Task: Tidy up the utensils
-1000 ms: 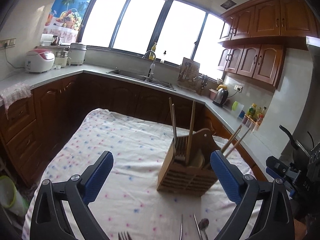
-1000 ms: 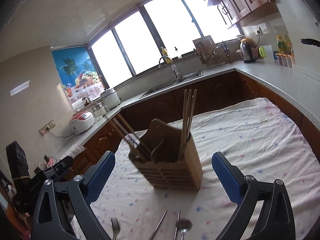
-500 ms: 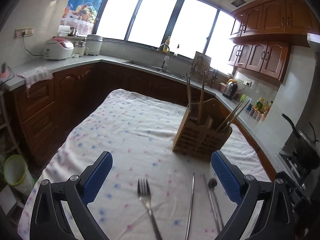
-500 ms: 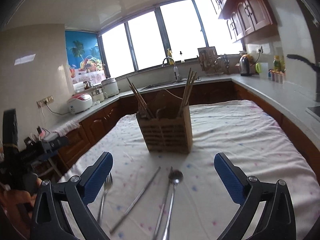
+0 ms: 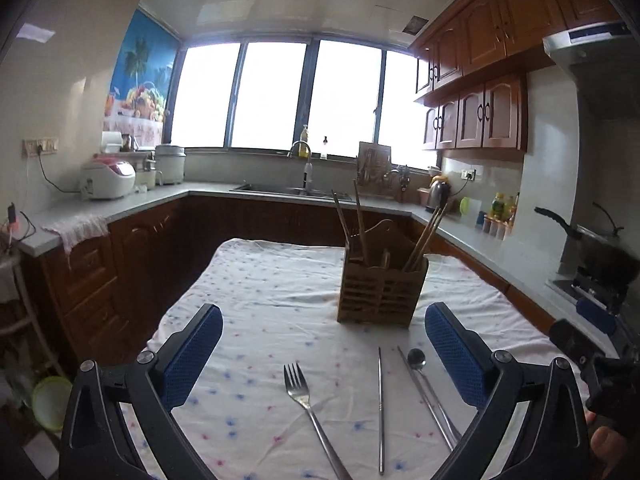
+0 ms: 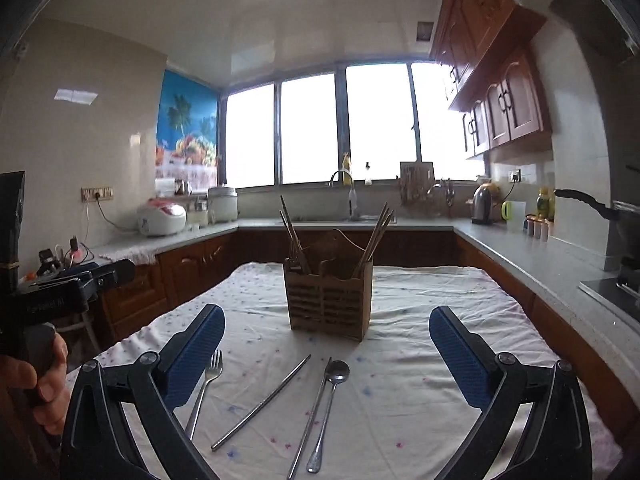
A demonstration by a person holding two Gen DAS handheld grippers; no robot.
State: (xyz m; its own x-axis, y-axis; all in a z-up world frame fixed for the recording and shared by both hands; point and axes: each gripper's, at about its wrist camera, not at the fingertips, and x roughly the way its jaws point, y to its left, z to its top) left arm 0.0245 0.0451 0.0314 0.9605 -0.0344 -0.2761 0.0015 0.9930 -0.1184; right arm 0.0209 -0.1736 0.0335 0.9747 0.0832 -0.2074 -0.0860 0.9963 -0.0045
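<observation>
Room, left to right: rice cooker (image 5: 107, 180) on the grey counter (image 5: 120, 208), beach poster (image 5: 138, 80) above it, wide window (image 5: 288, 96) over the sink faucet (image 5: 306, 160), kettle (image 5: 438, 194) in the corner, wood wall cabinets (image 5: 476, 116), black pan (image 5: 600, 252) on the stove far right

Bench (image 5: 260, 292) is covered with a white cloth with pink and blue dots, some wrinkles

My left tool (image 5: 320, 356) is spread wide, nothing between the blue pads, hovering over the near end of the bench. My right tool (image 6: 326, 354) is the same: spread wide and empty. My left hand (image 6: 38, 384) shows at the left edge of the right wrist view, gripping the handle

Loose utensils lie flat on the cloth, near side, left to right: fork (image 5: 310, 412) with tines pointing away from me, a single metal chopstick (image 5: 381, 404) by itself, then a second metal chopstick (image 5: 426, 396) just beside the spoon (image 5: 418, 360); can't tell if those two touch. In the right wrist view the fork (image 6: 206, 388) partly sits behind the left pad

Wooden caddy (image 5: 382, 292) stands upright on the cloth beyond the loose pieces, apart from them, roughly mid-bench. Wooden chopsticks (image 5: 426, 236) lean out of its right compartment, more sticks (image 5: 352, 220) stand in the left one
</observation>
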